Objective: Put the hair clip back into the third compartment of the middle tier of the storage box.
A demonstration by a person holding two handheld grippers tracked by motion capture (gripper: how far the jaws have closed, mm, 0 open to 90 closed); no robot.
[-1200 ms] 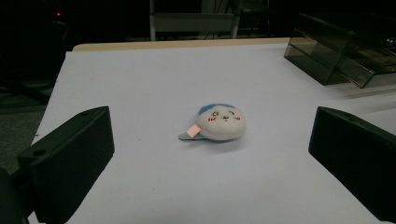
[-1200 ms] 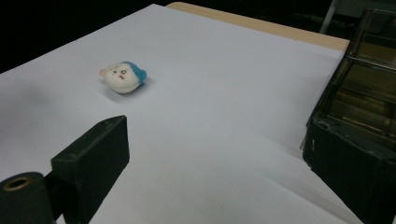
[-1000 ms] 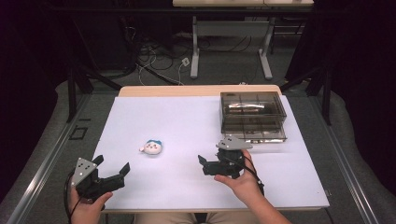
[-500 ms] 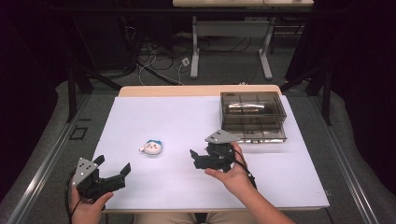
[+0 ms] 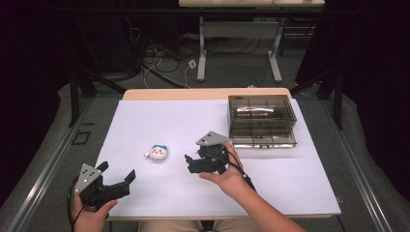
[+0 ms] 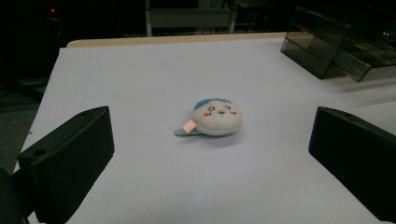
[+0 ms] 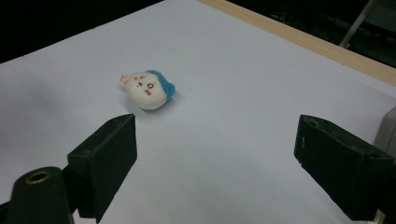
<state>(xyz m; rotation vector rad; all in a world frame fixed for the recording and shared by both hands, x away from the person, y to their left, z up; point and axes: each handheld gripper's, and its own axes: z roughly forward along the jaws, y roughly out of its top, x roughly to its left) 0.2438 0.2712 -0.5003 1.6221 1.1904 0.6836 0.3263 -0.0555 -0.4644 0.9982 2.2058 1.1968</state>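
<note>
1. The smoked-plastic drawer box (image 5: 261, 121) at the far right of the table (image 5: 154, 116) is dark and see-through. Something pale and glinting lies in its upper level, too blurred to name; the lower compartments cannot be made out.
2. In the left gripper view the drawer box (image 6: 345, 42) is cut off by the top right corner, and in the right gripper view a grey sliver of it (image 7: 386, 128) shows at the right edge.
3. The plush toy (image 5: 157, 152), a white face with a blue cap and a small pink tag, lies on the white table top between the two grippers, touching neither.
4. The right gripper (image 5: 191, 162) hovers just right of the toy, jaws apart and holding nothing; they have just been closing a little.
5. The left gripper (image 5: 116, 175) rests at the near left corner, jaws spread wide and unladen.
</note>
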